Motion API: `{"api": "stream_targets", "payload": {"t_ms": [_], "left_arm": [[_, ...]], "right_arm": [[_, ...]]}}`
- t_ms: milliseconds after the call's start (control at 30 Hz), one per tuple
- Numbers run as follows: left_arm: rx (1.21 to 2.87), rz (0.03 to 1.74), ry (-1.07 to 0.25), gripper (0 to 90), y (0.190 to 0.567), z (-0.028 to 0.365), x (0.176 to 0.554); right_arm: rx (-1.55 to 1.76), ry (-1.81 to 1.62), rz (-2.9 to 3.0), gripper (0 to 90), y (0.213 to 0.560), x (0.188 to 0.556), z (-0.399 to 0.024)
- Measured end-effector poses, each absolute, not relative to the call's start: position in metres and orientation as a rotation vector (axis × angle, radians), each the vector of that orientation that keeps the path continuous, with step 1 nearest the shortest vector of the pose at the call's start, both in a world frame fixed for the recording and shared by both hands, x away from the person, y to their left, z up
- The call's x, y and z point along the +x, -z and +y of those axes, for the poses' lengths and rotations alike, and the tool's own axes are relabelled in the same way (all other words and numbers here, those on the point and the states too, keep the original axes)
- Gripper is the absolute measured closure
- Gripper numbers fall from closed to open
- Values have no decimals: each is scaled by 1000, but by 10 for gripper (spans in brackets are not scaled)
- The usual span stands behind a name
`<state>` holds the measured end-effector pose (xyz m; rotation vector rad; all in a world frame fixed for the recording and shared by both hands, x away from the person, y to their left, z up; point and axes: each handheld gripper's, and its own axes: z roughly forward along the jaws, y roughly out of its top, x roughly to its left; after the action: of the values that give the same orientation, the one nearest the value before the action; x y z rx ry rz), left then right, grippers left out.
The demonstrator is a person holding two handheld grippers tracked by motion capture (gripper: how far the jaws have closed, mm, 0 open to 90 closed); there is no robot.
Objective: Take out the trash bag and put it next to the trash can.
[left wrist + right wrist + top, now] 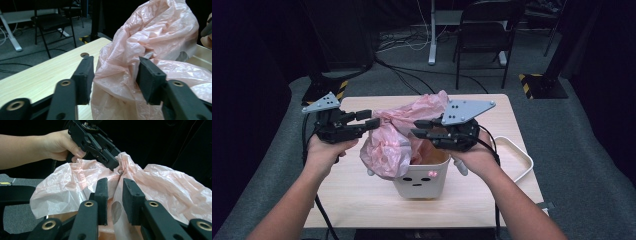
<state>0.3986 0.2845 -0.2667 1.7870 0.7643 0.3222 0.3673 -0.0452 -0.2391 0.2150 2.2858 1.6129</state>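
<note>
Pink bag (399, 135) drapes over one white bin (422, 182) on the table (362, 195), hiding its far rim, between our two grippers. Left gripper (115, 75): jaws apart, film bulging between them. Right gripper (115, 202): jaws pinch a fold; the bag's ends are cut off.

My left tool (373, 120) sits level in my left hand (326, 150), pointing toward my right side, its jaws standing apart and not pressing on anything. My right tool (416, 128) points back toward it, gripped from beneath by my right hand (476, 156), jaws drawn close together with a narrow gap. Both forearms reach forward, bare, elbows low, with the two tools' tips near each other.
</note>
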Motion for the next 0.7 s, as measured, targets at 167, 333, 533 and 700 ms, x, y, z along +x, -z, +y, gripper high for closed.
{"api": "stream_targets", "payload": {"t_ms": [167,333,533,700], "left_arm": [[1778,766,-276,442,271,285,403],[1761,772,-231,405,274,285,408],[1758,724,-192,594,274,284,406],[1786,692,-203,764,270,281,404]], "right_arm": [[218,-1621,2285,738,240,367,-48],[217,-1623,2287,736,241,367,-49],[227,-1626,2287,736,243,368,-50],[229,-1625,2287,735,245,367,-51]]}}
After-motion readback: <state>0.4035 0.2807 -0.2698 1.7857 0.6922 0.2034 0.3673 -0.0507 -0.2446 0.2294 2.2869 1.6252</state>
